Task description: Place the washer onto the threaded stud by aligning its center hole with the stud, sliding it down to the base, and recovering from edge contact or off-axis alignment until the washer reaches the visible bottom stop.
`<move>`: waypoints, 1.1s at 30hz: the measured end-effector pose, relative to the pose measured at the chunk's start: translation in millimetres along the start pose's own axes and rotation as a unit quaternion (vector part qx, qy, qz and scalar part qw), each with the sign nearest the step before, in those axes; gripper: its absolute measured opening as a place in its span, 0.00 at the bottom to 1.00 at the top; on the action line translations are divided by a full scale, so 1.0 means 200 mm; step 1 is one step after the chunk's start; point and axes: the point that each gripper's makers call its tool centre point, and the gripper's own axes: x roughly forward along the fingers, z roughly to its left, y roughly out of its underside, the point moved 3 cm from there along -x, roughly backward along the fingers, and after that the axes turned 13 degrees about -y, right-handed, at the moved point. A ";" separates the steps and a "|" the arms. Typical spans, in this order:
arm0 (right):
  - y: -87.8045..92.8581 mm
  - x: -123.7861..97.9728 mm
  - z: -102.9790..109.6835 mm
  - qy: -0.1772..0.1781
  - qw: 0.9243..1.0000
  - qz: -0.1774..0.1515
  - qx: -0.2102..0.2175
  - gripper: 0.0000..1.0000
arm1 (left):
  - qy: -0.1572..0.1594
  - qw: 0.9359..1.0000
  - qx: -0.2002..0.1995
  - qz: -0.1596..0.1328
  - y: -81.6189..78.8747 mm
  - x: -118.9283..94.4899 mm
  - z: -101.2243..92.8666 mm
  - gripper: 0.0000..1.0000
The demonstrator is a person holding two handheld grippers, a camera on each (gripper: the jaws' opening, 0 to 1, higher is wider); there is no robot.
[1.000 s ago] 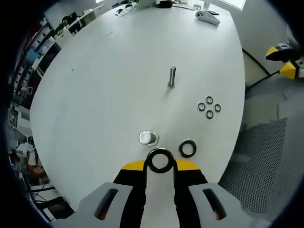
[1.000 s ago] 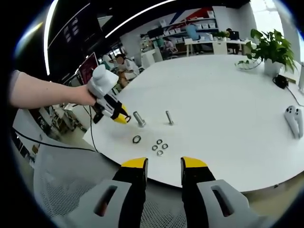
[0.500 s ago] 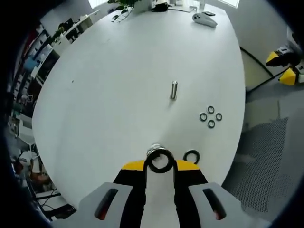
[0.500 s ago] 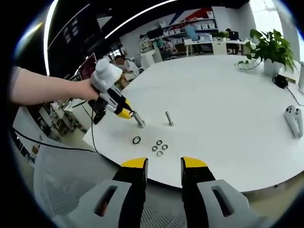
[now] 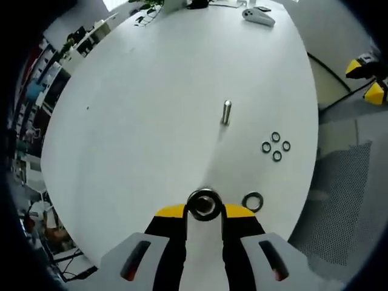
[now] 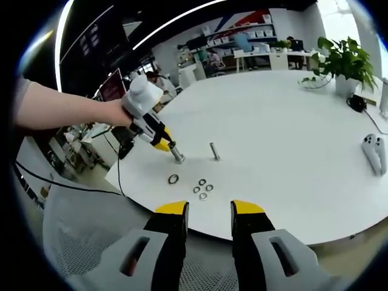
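The left gripper [image 5: 205, 211] is pinching a dark ring-shaped metal washer [image 5: 204, 204] between its yellow-tipped jaws, holding it directly over the top of the near silver threaded stud [image 6: 177, 154] on the white round desk [image 5: 151, 91]. A second upright silver stud [image 5: 226, 112] is standing farther off. One larger loose black washer [image 5: 253, 201] is lying just right, four small dark rings [image 5: 276, 146] beyond. The right gripper [image 6: 208, 210] is hovering off the desk's near edge, jaws spread and holding nothing.

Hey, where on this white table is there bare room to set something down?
The wide stretch of table left of the second stud is bare, as is the middle toward the white controller and plant. It is crowded at the near edge: the left gripper holding a washer over a stud, a loose washer, four small rings.
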 end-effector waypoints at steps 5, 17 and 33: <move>0.00 0.00 0.00 0.001 1.000 0.002 0.000 0.30 | 0.001 1.000 0.017 0.004 0.00 0.05 -0.01 0.19; 0.01 0.00 -0.01 0.003 1.000 0.006 0.001 0.30 | 0.009 0.999 0.036 0.021 0.02 0.18 -0.04 0.19; 0.01 0.00 -0.02 0.007 1.000 0.007 0.003 0.30 | 0.016 0.999 0.013 0.025 0.03 0.24 -0.07 0.20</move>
